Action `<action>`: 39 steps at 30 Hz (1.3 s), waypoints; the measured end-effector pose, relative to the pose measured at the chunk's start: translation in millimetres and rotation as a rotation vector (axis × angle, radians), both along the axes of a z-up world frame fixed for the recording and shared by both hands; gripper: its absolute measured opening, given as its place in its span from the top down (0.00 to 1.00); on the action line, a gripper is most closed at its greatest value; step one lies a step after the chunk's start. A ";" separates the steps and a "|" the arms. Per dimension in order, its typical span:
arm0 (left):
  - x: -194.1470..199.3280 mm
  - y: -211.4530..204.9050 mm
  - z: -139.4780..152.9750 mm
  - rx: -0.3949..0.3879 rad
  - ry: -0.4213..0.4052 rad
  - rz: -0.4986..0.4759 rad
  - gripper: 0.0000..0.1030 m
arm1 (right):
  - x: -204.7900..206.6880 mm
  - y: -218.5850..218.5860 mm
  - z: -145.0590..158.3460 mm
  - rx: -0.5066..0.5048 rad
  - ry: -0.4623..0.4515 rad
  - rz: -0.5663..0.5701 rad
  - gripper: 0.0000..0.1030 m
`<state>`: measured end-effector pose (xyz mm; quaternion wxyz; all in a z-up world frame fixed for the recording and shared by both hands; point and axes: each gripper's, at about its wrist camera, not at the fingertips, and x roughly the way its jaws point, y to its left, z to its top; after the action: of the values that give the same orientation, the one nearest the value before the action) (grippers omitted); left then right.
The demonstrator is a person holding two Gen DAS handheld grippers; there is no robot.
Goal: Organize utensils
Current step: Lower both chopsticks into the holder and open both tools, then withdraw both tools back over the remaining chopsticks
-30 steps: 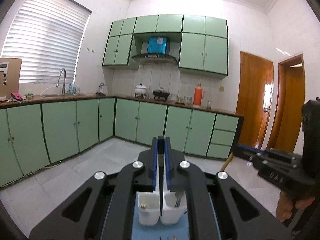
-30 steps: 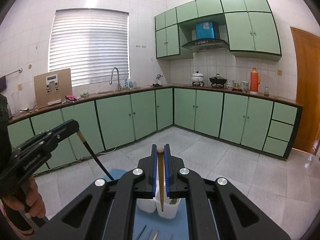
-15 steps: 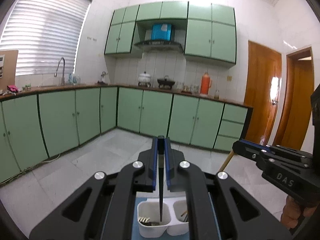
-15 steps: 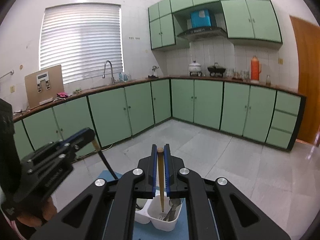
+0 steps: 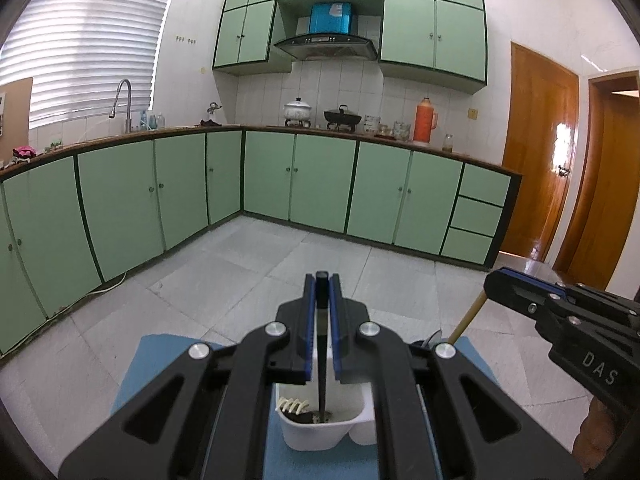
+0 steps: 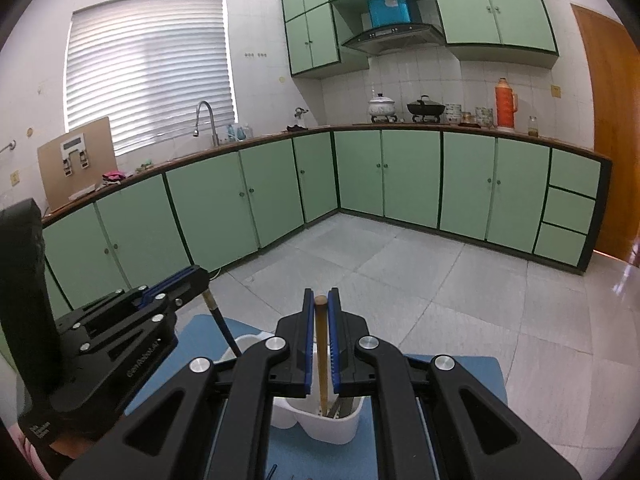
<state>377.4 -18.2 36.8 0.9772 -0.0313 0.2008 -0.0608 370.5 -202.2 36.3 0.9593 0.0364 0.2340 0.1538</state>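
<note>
The room was a kitchen with pale green cabinet doors [image 5: 320, 184], a brown counter and a grey tiled floor [image 5: 248, 264]. A blue rectangular mat [image 5: 160, 360] covered the work surface. On it stood the white plastic two-compartment utensil holder [image 5: 320, 430].

The left gripper [image 5: 321, 308] was clenched on a slim black utensil handle [image 5: 321, 360], held upright with its lower end inside the holder's left compartment, among dark utensils already there. The right gripper [image 6: 320, 320] was clenched on a thin tan wooden stick [image 6: 321, 360], probably a chopstick, its lower end inside the right compartment beside metal utensils.

Handling, as judged: both items appeared light, stiff and narrow. The wooden stick should grip securely; the black handle may be smoother and could pivot between the pads. Each was held near its upper end, which left the lower end free to enter the holder. The holder looked light and could tip or slide on the mat if pushed sideways.
</note>
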 end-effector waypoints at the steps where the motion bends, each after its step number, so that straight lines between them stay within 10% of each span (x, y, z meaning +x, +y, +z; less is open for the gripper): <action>1: 1.3 1.1 -1.2 0.001 0.005 0.000 0.94 | 0.3 -1.7 -2.5 0.005 0.004 -0.003 0.93; 9: -1.6 14.7 -3.7 -0.014 0.019 0.021 0.91 | -2.7 -20.3 -8.0 0.041 0.026 -0.033 0.93; 14: -8.7 22.8 -5.0 -0.032 0.019 0.044 0.62 | -8.0 -28.2 -8.9 0.040 0.024 -0.059 0.86; 30: -38.8 44.4 13.8 -0.066 -0.036 0.099 0.16 | -29.0 -49.1 4.1 0.067 -0.021 -0.120 0.39; 39: -93.1 46.9 12.6 -0.062 -0.045 0.106 0.08 | -91.8 -49.4 3.5 0.062 -0.082 -0.129 0.14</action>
<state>284.3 28.7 49.4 0.9819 -0.0708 0.1749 -0.0157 278.6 -251.6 39.8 0.9744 0.0747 0.1868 0.1004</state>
